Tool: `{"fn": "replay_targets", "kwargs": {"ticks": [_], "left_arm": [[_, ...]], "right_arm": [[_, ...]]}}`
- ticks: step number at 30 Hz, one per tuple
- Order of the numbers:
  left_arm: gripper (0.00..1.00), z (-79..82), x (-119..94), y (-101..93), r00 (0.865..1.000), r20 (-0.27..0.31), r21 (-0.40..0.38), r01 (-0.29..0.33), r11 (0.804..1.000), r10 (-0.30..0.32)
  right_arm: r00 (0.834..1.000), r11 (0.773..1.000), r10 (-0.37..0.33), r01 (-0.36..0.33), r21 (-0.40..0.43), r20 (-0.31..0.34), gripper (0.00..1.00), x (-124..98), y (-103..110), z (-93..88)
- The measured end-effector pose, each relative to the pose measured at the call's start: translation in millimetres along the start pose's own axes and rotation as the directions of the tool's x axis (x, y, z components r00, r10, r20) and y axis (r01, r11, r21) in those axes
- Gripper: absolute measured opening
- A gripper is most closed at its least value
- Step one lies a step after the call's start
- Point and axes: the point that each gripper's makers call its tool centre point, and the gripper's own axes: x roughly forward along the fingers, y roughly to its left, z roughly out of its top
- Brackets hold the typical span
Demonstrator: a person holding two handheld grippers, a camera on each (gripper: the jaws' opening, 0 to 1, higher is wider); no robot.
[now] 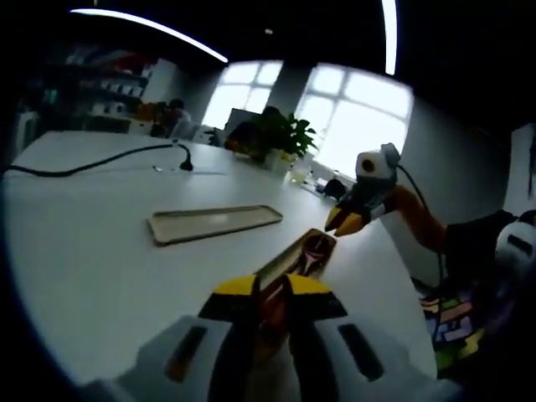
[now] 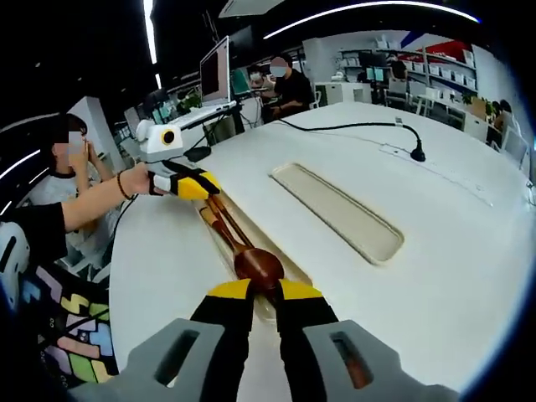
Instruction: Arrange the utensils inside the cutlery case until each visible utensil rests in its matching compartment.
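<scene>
Yellow-tipped jaws of the right gripper (image 2: 263, 291) rise at the bottom centre of the right gripper view, narrowly parted around the bowl of a brown wooden spoon (image 2: 257, 264); whether they actually pinch it is hard to tell. That spoon lies in the long narrow cutlery case (image 2: 219, 230), which runs up-left toward the left gripper (image 2: 196, 186). Its yellow jaws sit over the far end of the case, at the handles of the utensils, but how far apart they stand cannot be made out. In the left gripper view the same case (image 1: 295, 257) is mostly hidden behind the near jaws. Beside the case on the white table (image 2: 435, 159) lies its flat lid (image 2: 339, 209), well apart. A black cable (image 2: 352, 127) crosses the upper right of the table. People sit at the upper left.
</scene>
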Motion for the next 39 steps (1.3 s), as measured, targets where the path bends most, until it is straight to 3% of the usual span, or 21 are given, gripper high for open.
{"fn": "replay_targets", "kwargs": {"ticks": [8,15,19,28,32,39], "left_arm": [[0.12,12.7,-2.7,-0.6,0.998,0.057,0.001,-0.009,1.0,0.009],[0.12,48.5,-12.6,8.8,0.986,0.163,-0.021,-0.026,0.999,0.03],[0.12,62.2,-12.5,11.7,0.98,0.193,-0.03,-0.035,0.999,0.04],[0.12,67.0,0.9,31.6,0.978,0.187,-0.073,-0.077,0.994,0.09],[0.13,67.9,7.5,46.1,0.976,0.177,-0.111,-0.11,0.988,0.129],[0.16,69.6,16.6,70.1,0.966,0.155,-0.123,-0.188,0.974,0.206]], "right_arm": [[0.999,1.0,-0.016,0.015,0.013,0.045,0.11,-3.6,-4.5,0.8],[0.99,0.997,-0.057,0.051,0.049,0.132,0.12,-13.1,-11.0,10.4],[0.982,0.995,-0.086,0.076,0.061,0.166,0.12,-17.1,-19.0,13.6],[0.966,0.987,-0.148,0.13,0.097,0.21,0.13,-18.6,-42.4,19.6],[0.955,0.971,-0.24,0.232,0.063,0.176,0.13,-18.5,-70.1,17.4],[0.947,0.959,-0.283,0.282,0.029,0.15,0.17,-12.5,-95.1,11.6]]}}
